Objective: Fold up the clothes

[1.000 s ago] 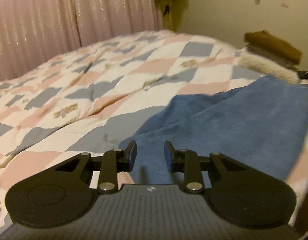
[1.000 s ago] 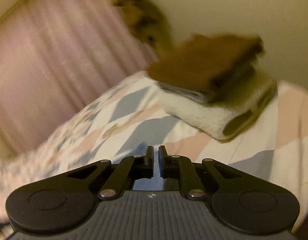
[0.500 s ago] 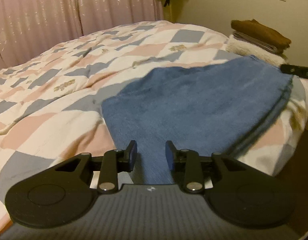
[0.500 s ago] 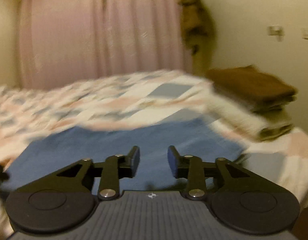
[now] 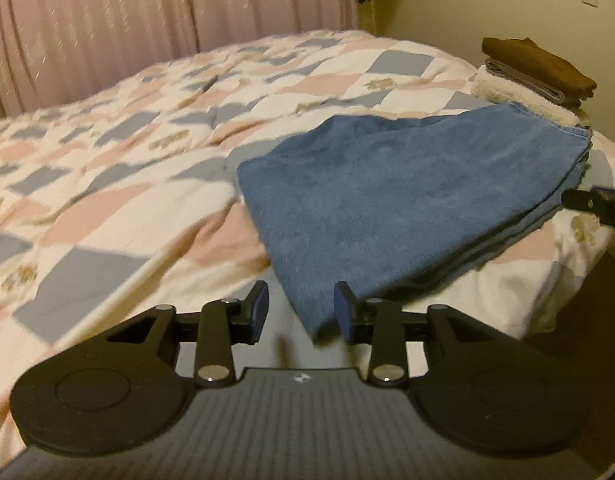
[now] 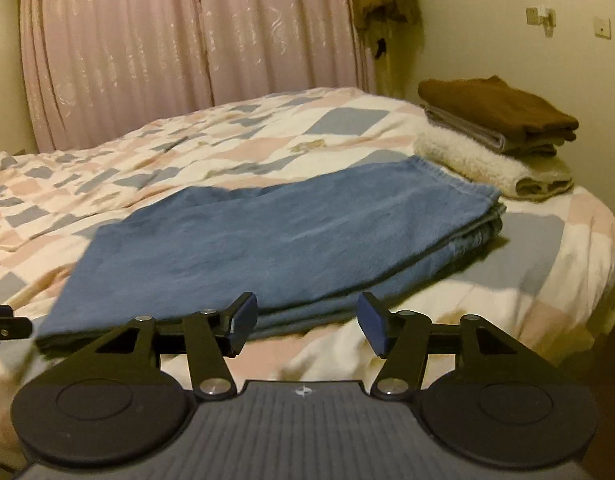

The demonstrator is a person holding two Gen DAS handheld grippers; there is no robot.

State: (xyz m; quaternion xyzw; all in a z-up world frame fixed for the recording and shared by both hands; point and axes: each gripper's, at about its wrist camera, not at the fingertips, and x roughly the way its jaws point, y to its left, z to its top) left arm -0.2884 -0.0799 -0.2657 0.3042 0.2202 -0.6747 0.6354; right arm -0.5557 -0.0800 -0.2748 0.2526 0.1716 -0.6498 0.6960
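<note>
Lying folded in several layers on the checked quilt [image 6: 347, 120], the blue garment [image 6: 275, 236] sits near the bed's front corner. Just behind the garment stands a stack of folded items: a brown piece [image 6: 495, 108] on top, a grey one [image 6: 463, 126] beneath, and a cream fleecy one [image 6: 479, 160] at the bottom. The left gripper [image 5: 301, 312] hovers at the garment's near corner, jaws moderately parted and holding nothing; the corner shows between its blue pads [image 5: 260, 312]. The right gripper [image 6: 307, 322] hangs just in front of the garment's layered edge, jaws spread wide and empty. Pink curtains [image 6: 187, 40] hang well behind the garment, beyond the quilt.
</note>
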